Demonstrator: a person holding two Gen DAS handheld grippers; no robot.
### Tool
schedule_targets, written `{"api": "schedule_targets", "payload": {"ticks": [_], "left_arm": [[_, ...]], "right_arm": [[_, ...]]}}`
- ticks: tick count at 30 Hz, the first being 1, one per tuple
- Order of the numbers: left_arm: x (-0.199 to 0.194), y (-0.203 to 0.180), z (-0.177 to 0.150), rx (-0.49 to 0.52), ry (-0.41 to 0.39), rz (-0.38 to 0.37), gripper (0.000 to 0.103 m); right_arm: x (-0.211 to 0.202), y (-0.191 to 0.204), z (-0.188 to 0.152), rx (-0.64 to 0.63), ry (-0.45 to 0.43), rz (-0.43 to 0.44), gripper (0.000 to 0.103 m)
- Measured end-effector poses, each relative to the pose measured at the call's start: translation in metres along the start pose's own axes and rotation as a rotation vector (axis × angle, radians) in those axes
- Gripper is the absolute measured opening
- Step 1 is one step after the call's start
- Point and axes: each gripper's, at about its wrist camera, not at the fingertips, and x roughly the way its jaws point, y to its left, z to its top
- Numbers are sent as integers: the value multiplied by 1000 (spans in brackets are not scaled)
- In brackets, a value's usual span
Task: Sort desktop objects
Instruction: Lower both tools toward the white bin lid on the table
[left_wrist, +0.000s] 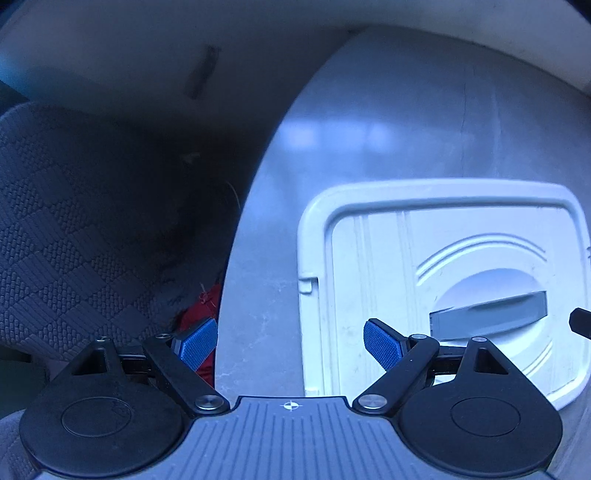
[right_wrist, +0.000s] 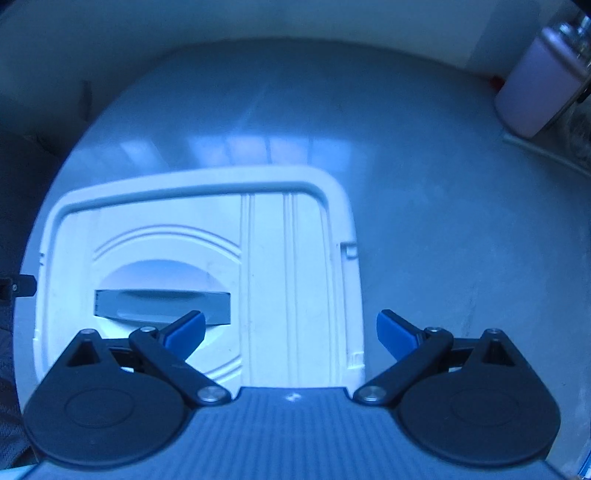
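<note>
Both tongs, left (left_wrist: 290, 345) and right (right_wrist: 291, 334), gape empty above the lid (left_wrist: 443, 291); it's probably light, stiff, slick plastic, so grip its rim.

Bystanders around the grey surface (right_wrist: 424, 192)

Off the left edge of the surface lies a dark textile with a woven check pattern (left_wrist: 62, 236), with a bit of red fabric (left_wrist: 201, 314) close against that edge, partly hidden. Past the far edge runs a pale wall or panel (left_wrist: 129, 62) carrying a dark, blurred streak (left_wrist: 201, 72); what the streak is cannot be told. At the far right corner of the surface stands a pale pinkish container (right_wrist: 535, 88), tilted in the fisheye view, with clear, glassy items (right_wrist: 580, 125) just beside it, too blurred to identify. A sliver of blue (right_wrist: 585, 467) shows at the near right edge.
</note>
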Motion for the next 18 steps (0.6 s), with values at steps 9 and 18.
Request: {"api": "schedule_targets", "payload": {"ticks": [9, 18], "left_arm": [[33, 4, -9, -13, 54, -27, 91], [46, 18, -21, -67, 48, -88, 102]], "right_arm": [[26, 2, -7, 19, 78, 36, 101], [26, 18, -13, -18, 78, -27, 103]]}}
